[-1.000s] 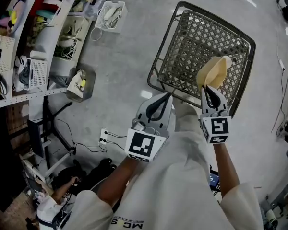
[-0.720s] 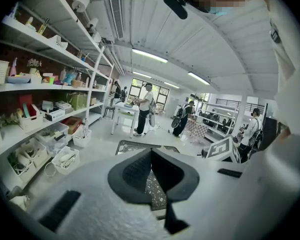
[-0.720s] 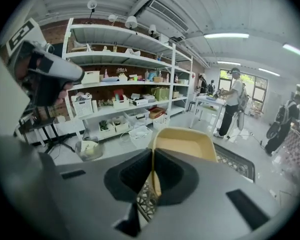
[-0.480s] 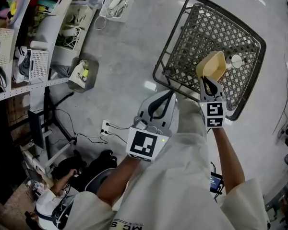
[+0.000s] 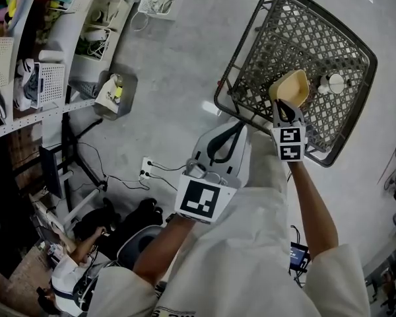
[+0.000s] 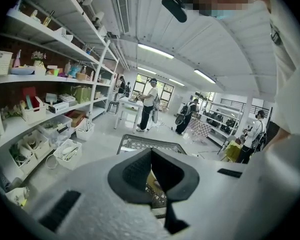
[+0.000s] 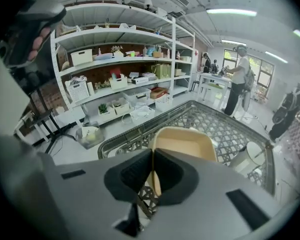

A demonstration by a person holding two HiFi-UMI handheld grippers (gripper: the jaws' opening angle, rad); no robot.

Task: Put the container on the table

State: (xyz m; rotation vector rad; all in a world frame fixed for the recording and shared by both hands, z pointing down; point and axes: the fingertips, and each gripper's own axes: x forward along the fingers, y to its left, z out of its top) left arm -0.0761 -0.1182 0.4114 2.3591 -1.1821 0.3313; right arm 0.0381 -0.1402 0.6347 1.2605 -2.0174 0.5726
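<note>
A beige, shallow plastic container (image 5: 290, 88) (image 7: 185, 144) hangs tilted over the dark wire-mesh table (image 5: 284, 38) (image 7: 215, 124). My right gripper (image 5: 285, 107) (image 7: 152, 166) is shut on the container's near rim, and the rim shows as a thin edge between the jaws. Whether the container touches the mesh I cannot tell. My left gripper (image 5: 231, 131) (image 6: 151, 169) is shut with nothing in it, held close to the body, short of the table's near edge. In the left gripper view the mesh table (image 6: 140, 143) lies ahead, beyond the jaws.
A white round object (image 5: 331, 83) (image 7: 245, 159) stands on the mesh just right of the container. Shelves with baskets and bins (image 5: 46, 51) line the left. A small bin (image 5: 112, 94) and a power strip with cables (image 5: 145, 170) lie on the concrete floor. Several people stand far off.
My right gripper has reached farther out over the mesh table with the container, which now looks smaller and lower. The white round object has come into view. The left gripper has barely moved.
</note>
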